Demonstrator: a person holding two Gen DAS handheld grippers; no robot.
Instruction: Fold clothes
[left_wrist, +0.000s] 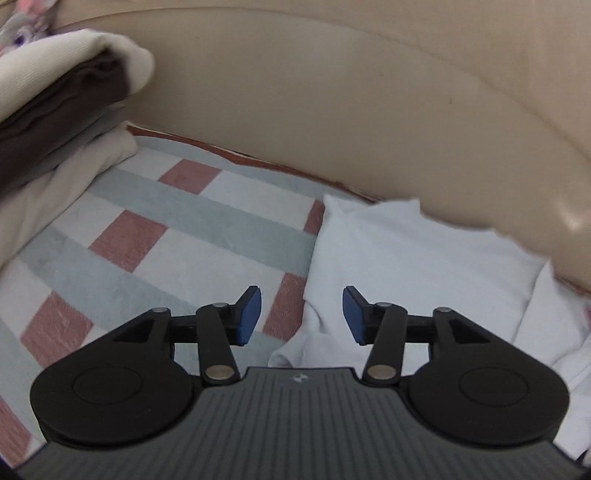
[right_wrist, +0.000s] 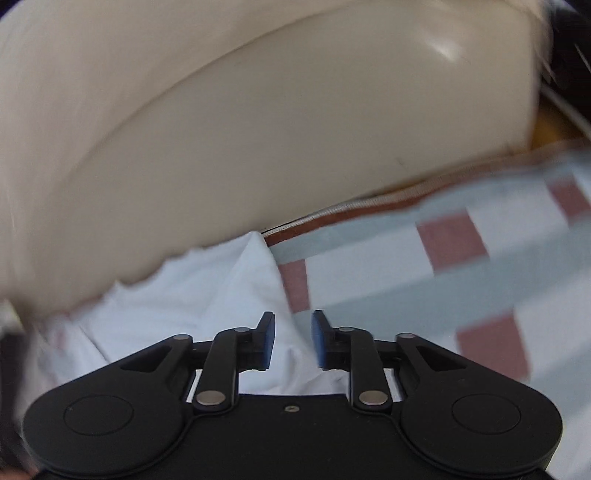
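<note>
- We see the left hand-held gripper (left_wrist: 302, 314) spread wide, holding nothing, above the crumpled white cotton garment (left_wrist: 406, 258).
- The right hand-held gripper (right_wrist: 293, 339), jaws parted and empty, hovers over that garment (right_wrist: 192, 295).
- It lies on the checked pink-and-grey bedspread (left_wrist: 147, 229) against the bed's beige padded headboard (left_wrist: 332, 92).

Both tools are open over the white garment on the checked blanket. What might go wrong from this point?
1. The left tool straddles the white garment's edge, so closing may pinch the checked blanket too.
2. The garment lies bunched against the beige headboard; a grab could catch several layers.
3. The stack of folded clothes sits nearby; a wide sweep might topple it.
</note>
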